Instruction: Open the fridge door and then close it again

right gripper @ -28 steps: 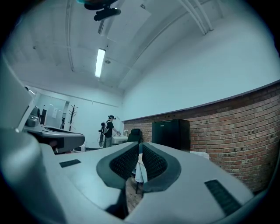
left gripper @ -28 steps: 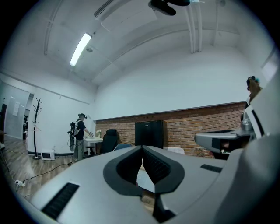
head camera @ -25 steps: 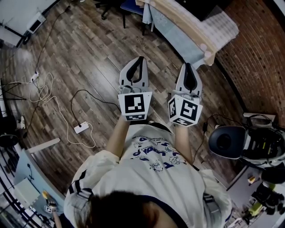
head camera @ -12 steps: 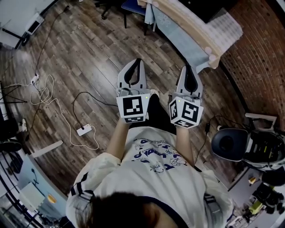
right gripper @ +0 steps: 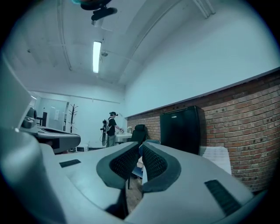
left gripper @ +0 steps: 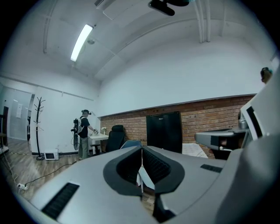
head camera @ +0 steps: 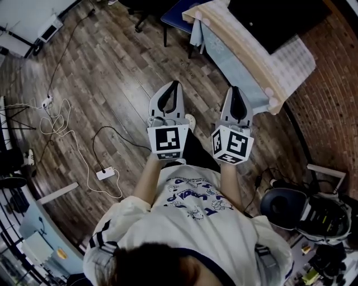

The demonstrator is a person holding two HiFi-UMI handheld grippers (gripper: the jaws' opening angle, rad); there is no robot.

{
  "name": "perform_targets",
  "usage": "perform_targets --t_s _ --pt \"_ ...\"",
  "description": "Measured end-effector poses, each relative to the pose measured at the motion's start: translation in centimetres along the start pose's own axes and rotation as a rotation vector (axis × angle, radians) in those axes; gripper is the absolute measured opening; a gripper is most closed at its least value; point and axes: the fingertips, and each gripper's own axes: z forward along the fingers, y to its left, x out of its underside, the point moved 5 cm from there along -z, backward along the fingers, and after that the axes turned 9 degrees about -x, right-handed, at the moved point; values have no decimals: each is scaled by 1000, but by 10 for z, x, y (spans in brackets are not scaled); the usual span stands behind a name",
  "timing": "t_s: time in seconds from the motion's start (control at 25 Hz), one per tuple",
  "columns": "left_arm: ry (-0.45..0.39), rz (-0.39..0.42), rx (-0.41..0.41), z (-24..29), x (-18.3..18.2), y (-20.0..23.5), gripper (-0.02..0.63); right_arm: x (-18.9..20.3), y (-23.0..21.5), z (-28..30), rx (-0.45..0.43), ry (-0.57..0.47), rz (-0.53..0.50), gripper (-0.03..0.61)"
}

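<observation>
The fridge is a tall black cabinet against a brick wall; its door is closed. It stands ahead in the left gripper view (left gripper: 164,131) and in the right gripper view (right gripper: 181,129), and its top edge shows in the head view (head camera: 271,22). My left gripper (head camera: 175,85) and right gripper (head camera: 235,90) are held side by side at chest height and point level towards it, still well short of it. Both sets of jaws are shut with nothing between them, as the left gripper (left gripper: 141,148) and right gripper (right gripper: 141,146) views show.
A wooden bench (head camera: 240,50) with a pale cloth and a blue chair (head camera: 173,11) stand between me and the fridge. Cables and a power strip (head camera: 104,174) lie on the wooden floor at the left. A grey round machine (head camera: 282,206) sits at the right. A person (left gripper: 83,133) stands far off.
The bench and fridge have slid down and nearer in the head view as I walked forward. Both grippers travelled with me, still shut and side by side.
</observation>
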Motion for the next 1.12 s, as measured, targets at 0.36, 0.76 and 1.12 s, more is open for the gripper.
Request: perform_targets --t_s 0.36,0.76,1.12 --pt "-38 20 -11 150 -42 -2 18 -30 -65 143 -21 -26 -4 44" --pt "-10 19 57 259 -52 -29 18 -34 -130 224 31 -2 20 44" --pt "0 -18 187 367 -48 -45 19 -23 -174 287 132 26 15 44"
